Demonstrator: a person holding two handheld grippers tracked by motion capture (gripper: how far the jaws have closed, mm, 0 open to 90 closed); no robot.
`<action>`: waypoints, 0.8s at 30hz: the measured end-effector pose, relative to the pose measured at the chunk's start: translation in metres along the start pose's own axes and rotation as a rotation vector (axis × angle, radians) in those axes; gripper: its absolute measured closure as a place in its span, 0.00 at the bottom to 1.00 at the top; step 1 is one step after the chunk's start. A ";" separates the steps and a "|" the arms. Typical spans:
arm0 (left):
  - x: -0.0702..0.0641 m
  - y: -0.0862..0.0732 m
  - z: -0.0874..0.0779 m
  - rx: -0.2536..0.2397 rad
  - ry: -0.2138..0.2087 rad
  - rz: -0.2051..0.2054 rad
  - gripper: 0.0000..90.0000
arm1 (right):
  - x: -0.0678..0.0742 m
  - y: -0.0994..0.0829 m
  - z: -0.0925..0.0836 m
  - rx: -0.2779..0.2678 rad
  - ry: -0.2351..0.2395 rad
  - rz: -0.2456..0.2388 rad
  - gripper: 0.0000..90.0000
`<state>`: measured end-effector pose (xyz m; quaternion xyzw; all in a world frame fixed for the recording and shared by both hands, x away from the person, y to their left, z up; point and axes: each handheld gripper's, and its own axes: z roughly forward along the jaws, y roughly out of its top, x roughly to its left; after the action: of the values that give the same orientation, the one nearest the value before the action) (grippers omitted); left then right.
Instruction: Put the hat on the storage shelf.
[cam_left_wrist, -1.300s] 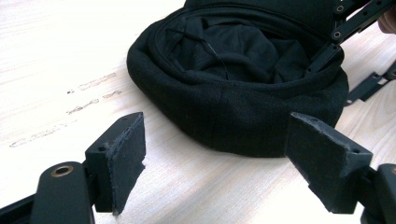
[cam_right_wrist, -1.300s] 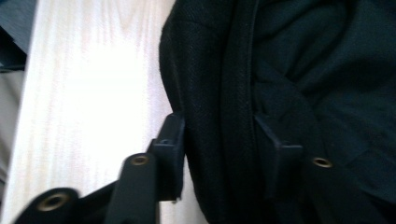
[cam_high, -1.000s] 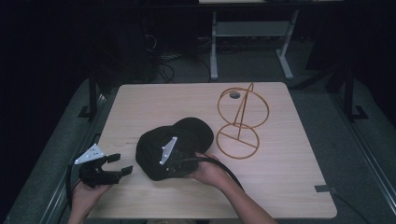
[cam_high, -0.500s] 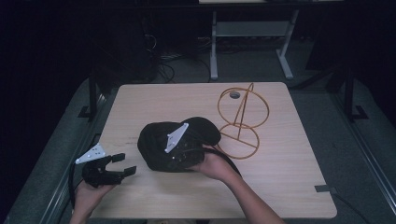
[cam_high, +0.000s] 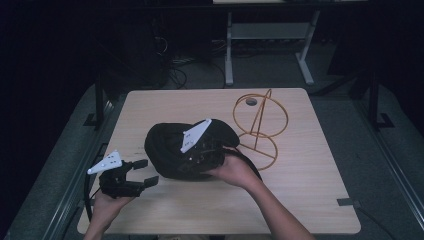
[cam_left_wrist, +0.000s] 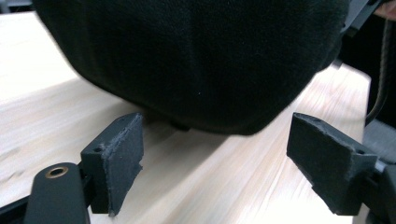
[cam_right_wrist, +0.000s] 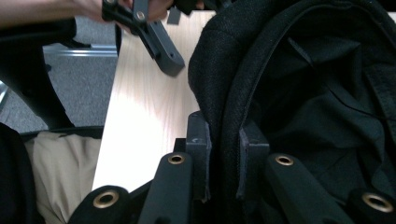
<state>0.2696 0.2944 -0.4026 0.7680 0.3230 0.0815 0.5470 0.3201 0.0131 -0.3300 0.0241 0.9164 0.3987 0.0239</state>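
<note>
A black cap (cam_high: 172, 150) sits raised at the centre of the wooden worktop (cam_high: 310, 185), its edge pinched tight between the jaws of the right gripper (cam_right_wrist: 223, 158), whose pads press the fabric from both sides with the cap's inside showing. At about eight o'clock from the cap, the left gripper (cam_high: 145, 172) hovers low over the worktop with jaws spread wide and empty, facing the cap's crown just ahead. A gold wire stand (cam_high: 260, 125) rests at two o'clock, just beside the cap.
</note>
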 end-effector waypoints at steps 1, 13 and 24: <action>0.000 0.001 0.001 -0.008 -0.001 0.004 0.19 | -0.001 0.002 -0.003 -0.004 -0.003 -0.002 0.87; -0.003 0.013 0.024 -0.067 0.030 0.018 0.21 | 0.001 0.021 -0.015 -0.061 0.019 -0.021 0.87; 0.000 0.027 0.026 -0.166 -0.062 0.053 0.74 | -0.001 0.026 -0.019 -0.089 0.044 -0.017 0.89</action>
<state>0.2930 0.2686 -0.3890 0.7305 0.2778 0.0987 0.6160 0.3200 0.0171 -0.2976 0.0066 0.8984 0.4391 0.0084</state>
